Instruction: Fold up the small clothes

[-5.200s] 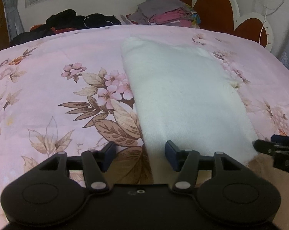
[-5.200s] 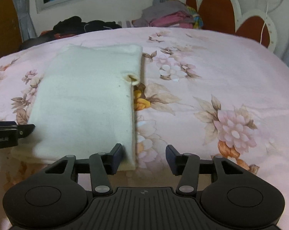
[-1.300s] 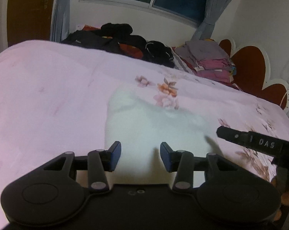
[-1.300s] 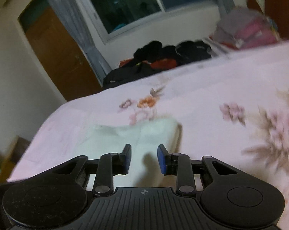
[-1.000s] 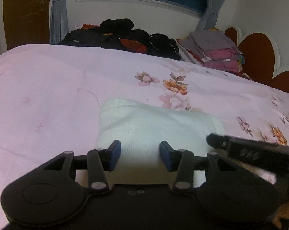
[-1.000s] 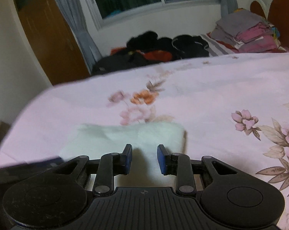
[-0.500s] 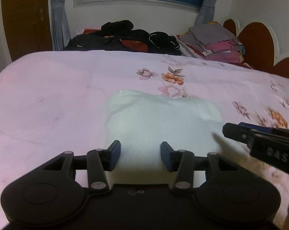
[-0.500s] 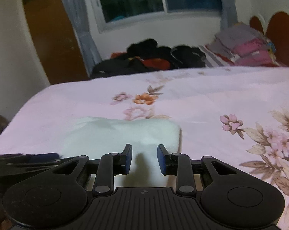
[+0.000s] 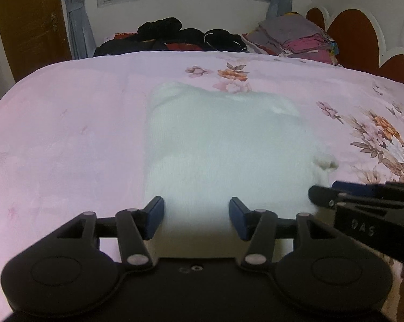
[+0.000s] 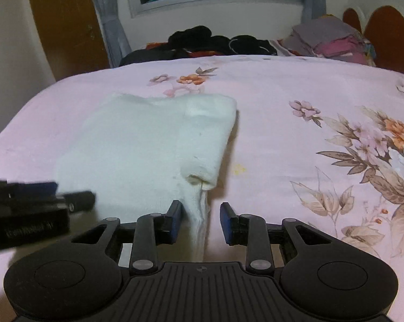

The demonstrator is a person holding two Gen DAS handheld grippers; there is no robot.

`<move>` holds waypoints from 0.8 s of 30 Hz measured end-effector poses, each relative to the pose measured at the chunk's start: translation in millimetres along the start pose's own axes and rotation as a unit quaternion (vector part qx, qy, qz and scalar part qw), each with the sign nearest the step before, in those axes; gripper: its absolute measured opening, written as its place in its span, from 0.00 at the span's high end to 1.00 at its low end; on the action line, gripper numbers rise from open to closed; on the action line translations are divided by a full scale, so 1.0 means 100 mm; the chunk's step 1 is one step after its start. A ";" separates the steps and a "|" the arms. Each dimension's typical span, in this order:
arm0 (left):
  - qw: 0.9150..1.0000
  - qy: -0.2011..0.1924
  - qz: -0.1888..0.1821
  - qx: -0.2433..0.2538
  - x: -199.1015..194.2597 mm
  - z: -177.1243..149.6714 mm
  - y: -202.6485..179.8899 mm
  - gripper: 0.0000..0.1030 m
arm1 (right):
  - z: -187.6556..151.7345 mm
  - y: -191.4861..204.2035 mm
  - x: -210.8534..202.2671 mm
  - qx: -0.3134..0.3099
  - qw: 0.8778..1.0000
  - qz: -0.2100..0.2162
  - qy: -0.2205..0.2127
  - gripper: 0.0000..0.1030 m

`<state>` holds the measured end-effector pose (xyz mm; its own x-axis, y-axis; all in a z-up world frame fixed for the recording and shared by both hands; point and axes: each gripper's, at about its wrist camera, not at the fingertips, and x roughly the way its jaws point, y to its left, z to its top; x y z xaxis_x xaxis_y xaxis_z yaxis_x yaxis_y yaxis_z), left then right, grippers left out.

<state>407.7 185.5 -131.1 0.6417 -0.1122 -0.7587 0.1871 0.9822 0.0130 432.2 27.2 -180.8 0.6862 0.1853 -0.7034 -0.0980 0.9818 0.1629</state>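
A white knitted garment (image 9: 223,147) lies folded into a rough rectangle on the pink floral bedspread (image 9: 68,134); it also shows in the right wrist view (image 10: 148,147). My left gripper (image 9: 196,216) is open, its jaws wide apart over the garment's near left edge. My right gripper (image 10: 199,220) is open with the garment's near right corner between its jaws; it shows from the side in the left wrist view (image 9: 363,196). The left gripper shows blurred at the left of the right wrist view (image 10: 41,196).
A heap of dark clothes (image 9: 175,37) lies at the far edge of the bed under the window. A stack of folded grey and pink clothes (image 9: 293,37) sits at the far right by the red and white headboard (image 9: 355,35). A wooden door (image 9: 27,21) stands at the left.
Both grippers have come down and closer to the garment's near edge. Five seconds ago the garment lay as a long strip; now it is a shorter folded rectangle.
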 end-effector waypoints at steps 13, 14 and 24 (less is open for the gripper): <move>1.000 0.011 0.010 0.008 -0.21 -0.25 -0.04 0.41 | -0.37 0.06 -0.40 -0.020 1.000 0.009 0.006 0.71; 1.000 0.012 0.011 0.007 -0.22 -0.28 -0.03 0.41 | -0.41 0.05 -0.40 -0.020 1.000 0.005 0.011 0.71; 1.000 0.022 0.016 -0.015 -0.25 -0.35 0.03 0.26 | -0.53 0.05 -0.30 -0.033 0.999 -0.018 0.021 0.71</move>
<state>366.1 196.1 -134.7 0.6133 -0.0746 -0.7863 0.1436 0.9895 0.0181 372.4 28.8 -195.4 0.6590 0.1491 -0.7372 -0.1213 0.9884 0.0915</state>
